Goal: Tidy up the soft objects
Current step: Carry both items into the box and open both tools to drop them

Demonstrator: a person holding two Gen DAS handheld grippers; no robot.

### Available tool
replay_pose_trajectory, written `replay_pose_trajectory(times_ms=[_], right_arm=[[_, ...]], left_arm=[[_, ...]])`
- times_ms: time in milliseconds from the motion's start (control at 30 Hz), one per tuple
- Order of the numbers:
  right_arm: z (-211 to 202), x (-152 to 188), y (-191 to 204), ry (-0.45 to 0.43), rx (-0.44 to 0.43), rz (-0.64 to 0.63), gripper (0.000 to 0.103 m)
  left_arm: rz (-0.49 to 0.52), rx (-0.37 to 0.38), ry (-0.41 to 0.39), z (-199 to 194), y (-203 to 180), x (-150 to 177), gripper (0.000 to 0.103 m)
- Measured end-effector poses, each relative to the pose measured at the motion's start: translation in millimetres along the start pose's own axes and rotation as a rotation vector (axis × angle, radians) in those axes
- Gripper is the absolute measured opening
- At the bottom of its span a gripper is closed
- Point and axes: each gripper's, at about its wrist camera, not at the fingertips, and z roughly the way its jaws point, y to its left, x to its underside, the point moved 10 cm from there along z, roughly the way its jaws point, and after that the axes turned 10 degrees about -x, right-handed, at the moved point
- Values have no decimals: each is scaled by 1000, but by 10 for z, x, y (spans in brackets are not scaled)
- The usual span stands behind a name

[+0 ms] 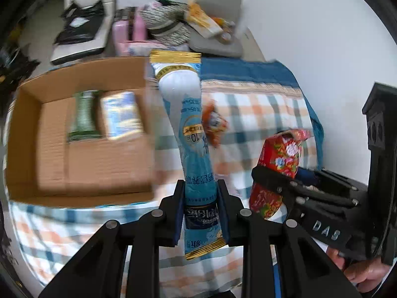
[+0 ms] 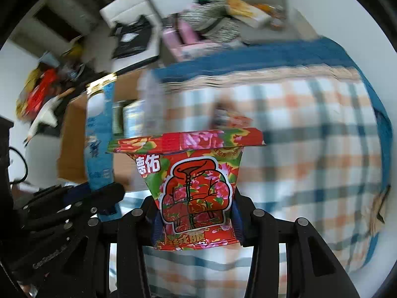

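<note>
- Left gripper [image 1: 201, 213] clamped on long blue sachet [image 1: 188, 134], gripped near its lower end; thin, limp film, likely to sway and slip.
- Right gripper [image 2: 196, 219] pinches red floral pack [image 2: 196, 186] at its base; light, squashy, crushable.
- Cardboard box [image 1: 82, 164] sits left on checked cloth [image 1: 260, 109], two packs inside.

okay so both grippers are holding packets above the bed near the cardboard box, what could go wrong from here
1. The left gripper pinches the long blue packet near its bottom end only, so it might swing or slip.
2. The right gripper, holding the red floral pack, is close beside the left one; they could collide over the cardboard box.
</note>
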Motion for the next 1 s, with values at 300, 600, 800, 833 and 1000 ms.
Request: replay_pose_trajectory(times_ms=[300, 600, 800, 833, 1000], right_arm=[[671, -259, 1262, 63, -37, -75, 47], [1440, -371, 1340, 144, 47, 28, 47], [1775, -290, 1223, 197, 98, 77, 47], [1826, -275, 1213, 204, 101, 81, 47], [2007, -217, 1184, 233, 125, 105, 47]], left_arm=[[-154, -90, -46, -176, 1358, -378, 22], [-244, -99, 70, 468, 2234, -812, 22], [-251, -124, 149, 970, 2462, -996, 22], [-247, -126, 158, 1031, 2475, -1018, 22], [-229, -150, 200, 1323, 2545, -1092, 22]])
